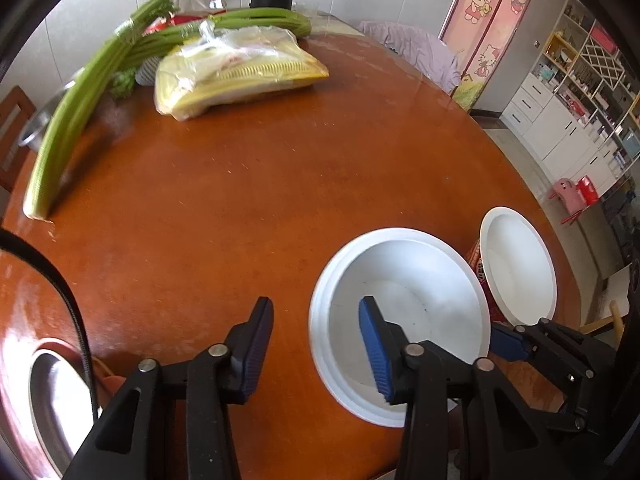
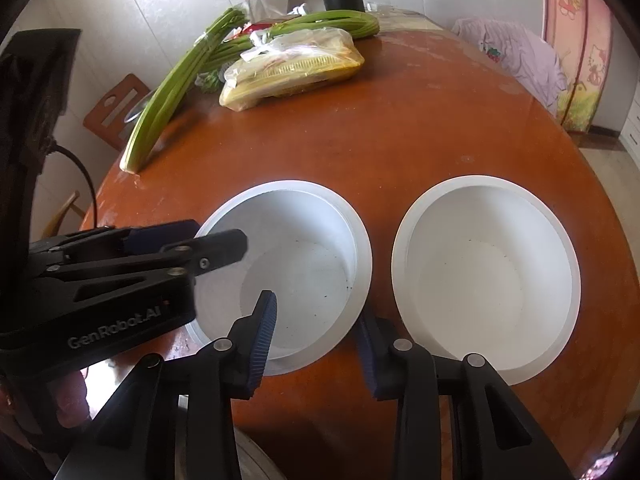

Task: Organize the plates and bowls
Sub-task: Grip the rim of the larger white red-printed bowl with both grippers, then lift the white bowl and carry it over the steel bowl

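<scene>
on the table [image 2: 400, 128], two white bowls sit side by side, near the front edge. the left bowl [image 2: 288, 264] lies between both grippers: the left gripper [image 1: 316, 344] is released, its right finger over the bowl's left wall; the right gripper [image 2: 316, 344] is released too, straddling the same bowl's near rim. the right bowl [image 2: 484, 276] sits just right of it, untouched. either gripper could close on the left bowl; the right looks better placed.
</scene>
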A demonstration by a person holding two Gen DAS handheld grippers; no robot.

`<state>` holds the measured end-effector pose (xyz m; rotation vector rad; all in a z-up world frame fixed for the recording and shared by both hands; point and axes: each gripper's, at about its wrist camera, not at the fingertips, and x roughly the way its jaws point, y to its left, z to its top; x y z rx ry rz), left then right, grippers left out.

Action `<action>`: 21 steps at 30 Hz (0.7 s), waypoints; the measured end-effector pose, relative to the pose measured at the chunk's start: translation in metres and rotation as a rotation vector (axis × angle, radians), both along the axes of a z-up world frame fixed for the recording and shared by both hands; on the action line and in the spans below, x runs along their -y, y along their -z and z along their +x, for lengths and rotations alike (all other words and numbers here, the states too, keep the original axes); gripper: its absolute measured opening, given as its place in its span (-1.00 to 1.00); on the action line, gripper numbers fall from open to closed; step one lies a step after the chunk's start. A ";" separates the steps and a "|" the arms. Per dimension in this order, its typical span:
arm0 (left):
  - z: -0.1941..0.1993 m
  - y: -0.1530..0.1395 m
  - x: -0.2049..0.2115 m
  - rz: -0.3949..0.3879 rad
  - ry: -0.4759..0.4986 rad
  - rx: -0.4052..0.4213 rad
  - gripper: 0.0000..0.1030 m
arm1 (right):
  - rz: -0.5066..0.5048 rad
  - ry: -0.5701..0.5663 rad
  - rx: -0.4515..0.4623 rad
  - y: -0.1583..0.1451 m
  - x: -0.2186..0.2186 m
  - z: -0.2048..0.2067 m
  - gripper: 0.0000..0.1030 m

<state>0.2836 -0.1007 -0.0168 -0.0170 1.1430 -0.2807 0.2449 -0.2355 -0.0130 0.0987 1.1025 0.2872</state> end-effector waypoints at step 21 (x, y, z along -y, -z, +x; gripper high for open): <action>-0.025 -0.019 0.004 -0.015 0.002 0.031 -0.42 | 0.008 -0.043 0.049 -0.018 -0.008 -0.014 -0.26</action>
